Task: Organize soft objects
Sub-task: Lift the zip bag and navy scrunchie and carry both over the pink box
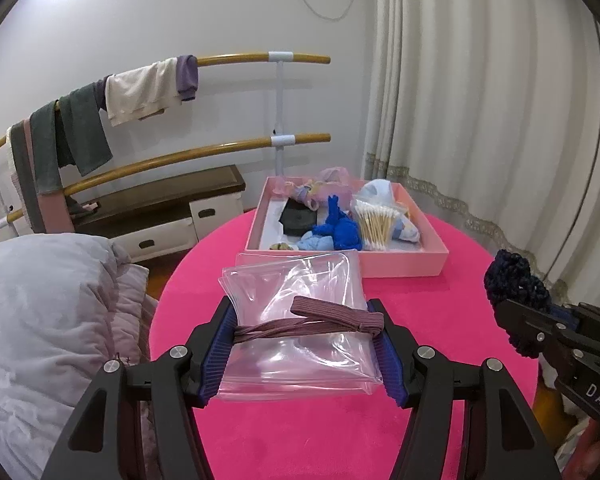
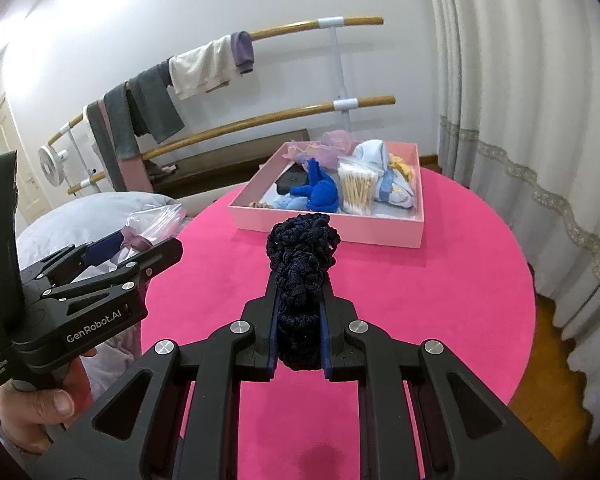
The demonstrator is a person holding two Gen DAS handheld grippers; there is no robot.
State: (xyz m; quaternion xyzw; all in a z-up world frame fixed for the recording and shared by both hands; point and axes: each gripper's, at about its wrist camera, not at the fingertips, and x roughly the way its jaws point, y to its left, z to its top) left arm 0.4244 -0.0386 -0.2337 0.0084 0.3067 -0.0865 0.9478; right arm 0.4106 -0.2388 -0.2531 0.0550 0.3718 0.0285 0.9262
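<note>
- The left gripper (image 1: 306, 344) has its fingers (image 1: 216, 364) pressed against both sides of a stack of clear zip bags (image 1: 296, 320), and a mauve elastic band (image 1: 320, 320) is stretched across the bags from pad to pad; bags and band are lifted off the pink round surface (image 1: 440, 320).
- The right gripper (image 2: 300, 320) has its fingers (image 2: 326, 336) clamped tight on a dark navy crocheted piece (image 2: 302, 264), which bunches up past the fingertips toward 12 o'clock.
- In the right wrist view the left gripper sits at 9 o'clock, gripped by a hand (image 2: 40, 408) at the lower left edge; in the left wrist view the right gripper and its navy piece come in at 3 o'clock, well apart from the bags.
- Between the fingers and the box the surface lies bare.
- At 12 o'clock a pink open box (image 1: 404, 266) rests on the far part of the surface, holding a blue cloth (image 1: 342, 228), a bag of cotton swabs (image 1: 376, 224), a pale blue fabric bundle (image 1: 380, 192), a black flat item (image 1: 298, 220) and sheer lilac fabric (image 1: 332, 178).
- At 9 o'clock, beside the surface, lies grey bedding (image 1: 48, 320).
- Farther, at 10 to 11 o'clock, wooden rails (image 1: 236, 58) carry draped towels (image 1: 140, 92) above a low cabinet (image 1: 160, 216).
- At 2 o'clock hangs a cream curtain (image 1: 480, 100).
</note>
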